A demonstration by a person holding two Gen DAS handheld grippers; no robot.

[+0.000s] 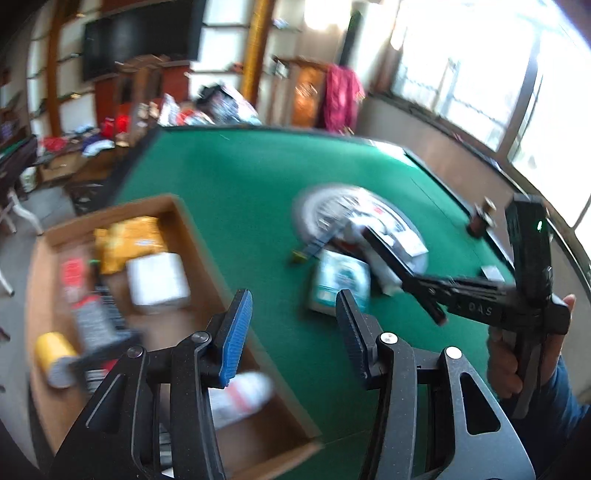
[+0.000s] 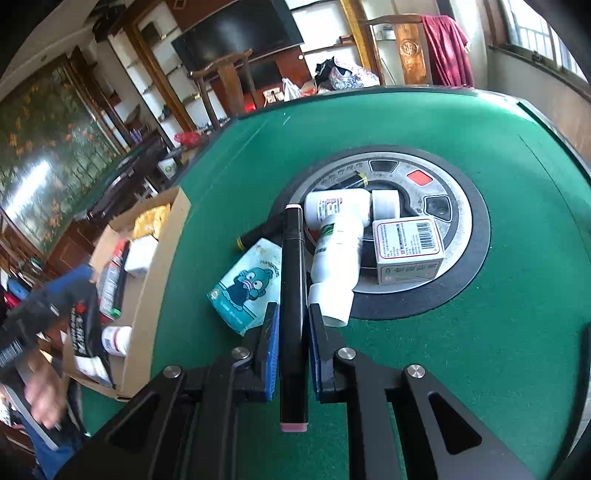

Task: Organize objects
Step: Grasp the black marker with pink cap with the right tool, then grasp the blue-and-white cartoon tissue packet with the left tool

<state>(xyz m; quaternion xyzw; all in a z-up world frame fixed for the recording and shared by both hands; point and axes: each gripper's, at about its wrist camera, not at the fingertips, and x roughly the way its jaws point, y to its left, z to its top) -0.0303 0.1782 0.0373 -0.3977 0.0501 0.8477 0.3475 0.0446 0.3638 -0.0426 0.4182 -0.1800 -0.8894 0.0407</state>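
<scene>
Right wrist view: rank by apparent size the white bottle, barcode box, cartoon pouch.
1. white bottle, largest.
2-3. cartoon pouch and barcode box look alike; the pouch is nearer and partly hidden, so unranked.

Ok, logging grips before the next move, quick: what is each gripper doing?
Left gripper: open, nothing between its pads.
Right gripper: shut on the black marker.

Ahead of the tool, past the far edge of the green felt table (image 2: 480,122), a dark television (image 2: 240,33) hangs between white shelves (image 2: 155,70). A wooden chair (image 2: 406,40) draped with red cloth (image 2: 447,48) stands ahead to the right. Bright windows (image 1: 480,74) fill the right wall; a floral mural (image 2: 44,147) is on the left.
</scene>
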